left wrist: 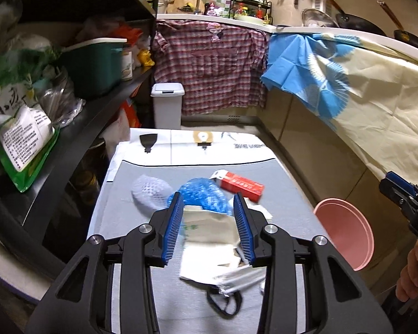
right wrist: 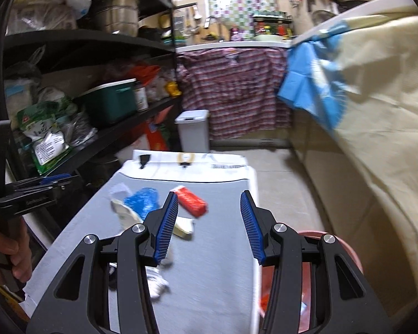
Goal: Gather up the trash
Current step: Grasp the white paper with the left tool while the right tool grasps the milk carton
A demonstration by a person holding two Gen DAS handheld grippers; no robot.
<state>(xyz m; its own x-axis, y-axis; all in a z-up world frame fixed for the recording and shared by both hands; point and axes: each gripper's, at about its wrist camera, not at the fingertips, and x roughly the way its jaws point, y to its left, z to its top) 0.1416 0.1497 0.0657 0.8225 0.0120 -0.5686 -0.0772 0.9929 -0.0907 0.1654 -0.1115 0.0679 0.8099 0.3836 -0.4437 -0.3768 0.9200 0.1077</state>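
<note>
Trash lies on a grey-topped surface (left wrist: 278,203): a white foam net (left wrist: 150,192), a blue foam net (left wrist: 203,194), a red and white carton (left wrist: 241,185), a crumpled cream paper bag (left wrist: 211,236) and white wrappers with a black cord (left wrist: 225,300). My left gripper (left wrist: 209,211) is open, its jaws either side of the paper bag and above it. My right gripper (right wrist: 209,214) is open and empty above the surface's right part, with the red carton (right wrist: 192,201), blue net (right wrist: 142,199) and cream paper (right wrist: 128,214) to its left.
A pink basin (left wrist: 345,231) stands on the floor right of the surface; it shows under my right gripper (right wrist: 348,253) with scraps inside. Black shelves (left wrist: 103,94) crowd the left. A white lidded bin (left wrist: 167,105) stands behind. Cloth-draped counters (left wrist: 376,97) run along the right.
</note>
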